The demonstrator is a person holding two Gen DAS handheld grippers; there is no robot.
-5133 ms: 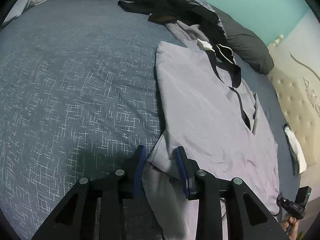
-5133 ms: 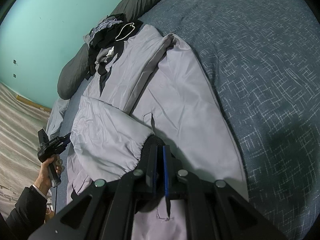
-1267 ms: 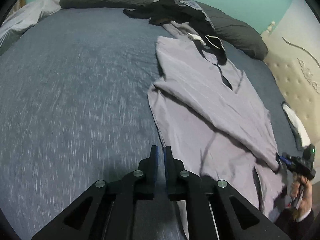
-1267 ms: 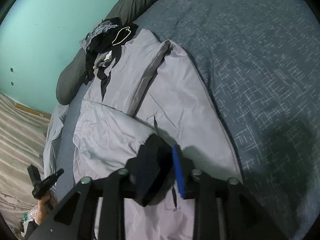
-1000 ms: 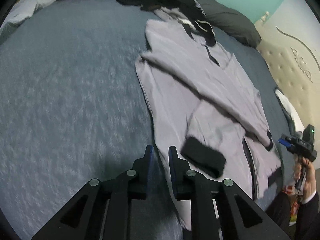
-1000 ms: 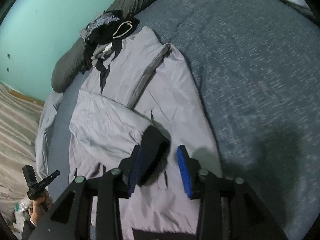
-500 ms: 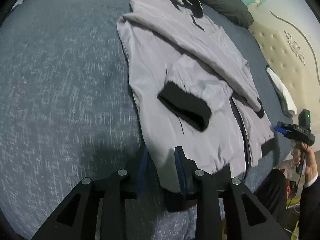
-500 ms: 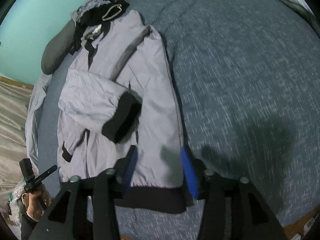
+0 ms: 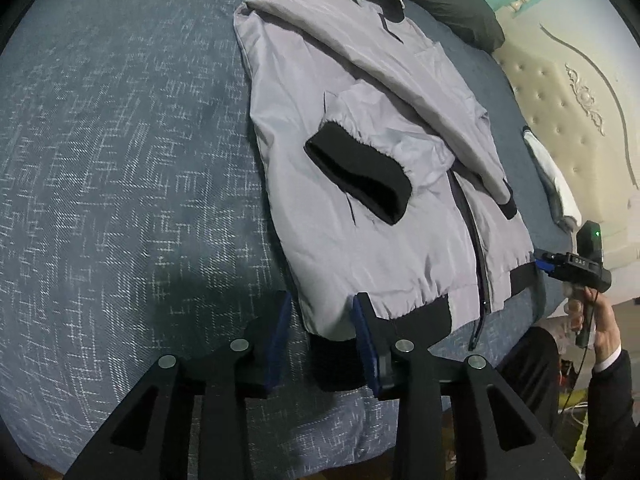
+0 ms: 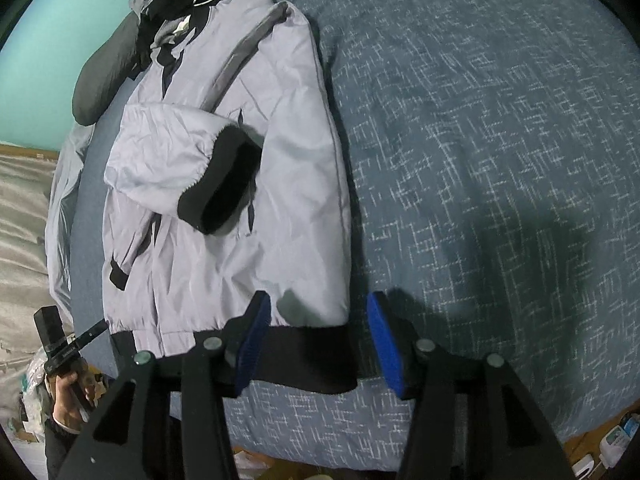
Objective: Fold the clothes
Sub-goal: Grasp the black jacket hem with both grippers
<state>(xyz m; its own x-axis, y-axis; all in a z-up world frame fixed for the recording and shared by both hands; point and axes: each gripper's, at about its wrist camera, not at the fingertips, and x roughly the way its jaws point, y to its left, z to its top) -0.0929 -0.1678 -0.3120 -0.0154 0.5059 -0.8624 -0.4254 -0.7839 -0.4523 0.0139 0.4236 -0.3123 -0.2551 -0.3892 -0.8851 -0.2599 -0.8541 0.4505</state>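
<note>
The grey jacket (image 9: 360,240) lies flat on the bed (image 9: 120,160), both sleeves folded across its front. The left gripper (image 9: 322,334) and the right gripper (image 10: 316,330), jaws spread, each straddle its black hem (image 10: 304,352).

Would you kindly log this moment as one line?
jacket: sleeves folded in, flat on bed | left gripper: open at hem | right gripper: open at hem
</note>
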